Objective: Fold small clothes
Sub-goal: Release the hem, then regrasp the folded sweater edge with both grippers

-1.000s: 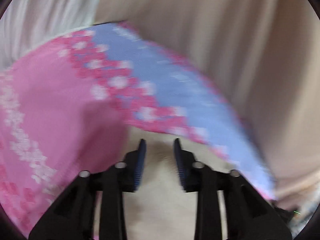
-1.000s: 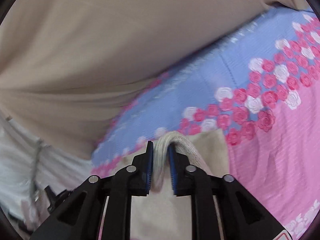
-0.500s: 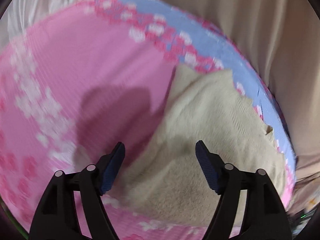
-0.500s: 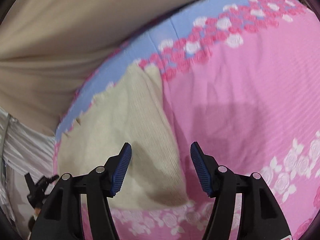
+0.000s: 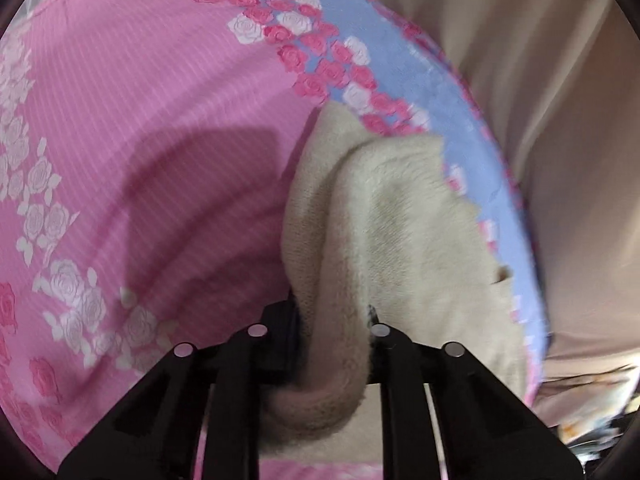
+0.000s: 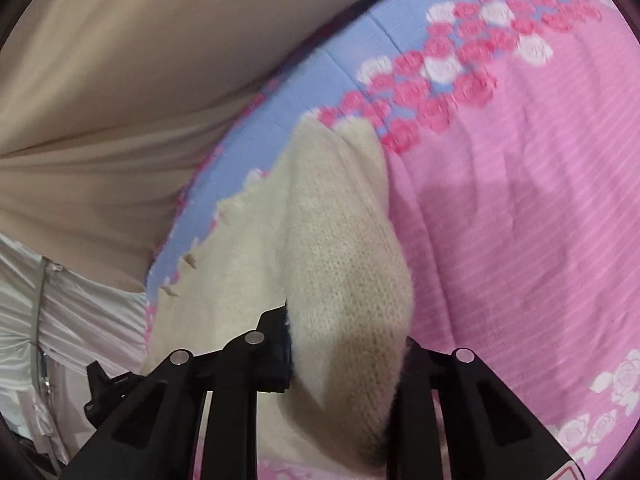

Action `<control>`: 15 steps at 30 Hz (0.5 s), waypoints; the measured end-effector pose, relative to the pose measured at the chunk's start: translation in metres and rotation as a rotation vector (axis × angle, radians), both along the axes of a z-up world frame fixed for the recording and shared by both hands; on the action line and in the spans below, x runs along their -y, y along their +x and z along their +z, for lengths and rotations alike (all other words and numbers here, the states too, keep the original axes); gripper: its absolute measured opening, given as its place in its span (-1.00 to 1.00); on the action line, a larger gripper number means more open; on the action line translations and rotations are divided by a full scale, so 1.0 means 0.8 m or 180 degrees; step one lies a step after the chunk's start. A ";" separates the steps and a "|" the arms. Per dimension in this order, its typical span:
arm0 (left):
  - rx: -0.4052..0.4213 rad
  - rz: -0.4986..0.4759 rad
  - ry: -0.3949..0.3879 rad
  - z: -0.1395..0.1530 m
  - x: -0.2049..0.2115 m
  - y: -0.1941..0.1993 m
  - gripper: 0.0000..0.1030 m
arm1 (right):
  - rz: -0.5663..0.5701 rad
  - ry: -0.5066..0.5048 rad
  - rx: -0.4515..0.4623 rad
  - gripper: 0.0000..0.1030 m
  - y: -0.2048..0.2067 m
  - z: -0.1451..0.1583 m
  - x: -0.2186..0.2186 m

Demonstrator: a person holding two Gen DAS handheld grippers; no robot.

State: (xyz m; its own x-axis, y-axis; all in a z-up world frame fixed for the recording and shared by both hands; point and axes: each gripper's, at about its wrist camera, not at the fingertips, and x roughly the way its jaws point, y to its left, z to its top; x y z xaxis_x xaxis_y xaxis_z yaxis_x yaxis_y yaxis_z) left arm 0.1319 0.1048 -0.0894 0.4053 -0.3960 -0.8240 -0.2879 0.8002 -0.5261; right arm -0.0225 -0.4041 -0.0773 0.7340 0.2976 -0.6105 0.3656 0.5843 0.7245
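Black claws are closing on a cream knit top (image 5: pixel 384 216): the left claw (image 5: pixel 332 320) pinches a thick bunch of it, and the right claw (image 6: pixel 346 340) pinches another. It looks soft, fuzzy and light, so it should bend easily; holding the edges seems best. It lies on a pink rose bedspread (image 5: pixel 160 120) near its blue border (image 6: pixel 312 80).

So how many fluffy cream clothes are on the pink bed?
1. The cream knit garment lies near the blue flowered border, pinched by the left claw and right claw. More may be out of view.
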 end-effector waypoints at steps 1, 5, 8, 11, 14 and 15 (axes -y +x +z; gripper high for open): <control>0.0027 -0.0023 -0.0088 0.009 -0.001 -0.003 -0.73 | 0.0016 0.0009 0.0082 -0.67 -0.009 0.018 0.002; 0.0071 -0.0270 -0.0333 0.054 0.003 -0.033 -0.75 | 0.0095 -0.0124 0.0166 -0.82 -0.060 0.079 0.004; -0.0067 -0.0515 -0.0319 0.062 0.008 -0.072 -0.75 | 0.0084 -0.0295 0.0004 -0.82 -0.114 0.093 0.008; -0.0381 -0.0690 -0.0201 0.036 0.008 -0.115 -0.75 | 0.0033 -0.0305 -0.0411 -0.82 -0.179 0.065 0.005; -0.0697 -0.0692 -0.0051 -0.014 -0.004 -0.155 -0.73 | 0.0020 -0.0265 -0.0816 -0.79 -0.229 0.009 -0.013; -0.0723 -0.0678 0.0007 -0.029 -0.008 -0.163 -0.70 | 0.0015 -0.0273 -0.0910 -0.70 -0.236 -0.008 -0.018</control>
State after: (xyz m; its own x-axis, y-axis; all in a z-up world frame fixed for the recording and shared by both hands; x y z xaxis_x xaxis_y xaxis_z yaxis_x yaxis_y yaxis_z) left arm 0.0019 0.1110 -0.1124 0.1188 -0.4505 -0.8848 -0.2236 0.8561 -0.4659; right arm -0.2117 -0.3898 -0.0840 0.5273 0.2389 -0.8154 0.5450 0.6412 0.5403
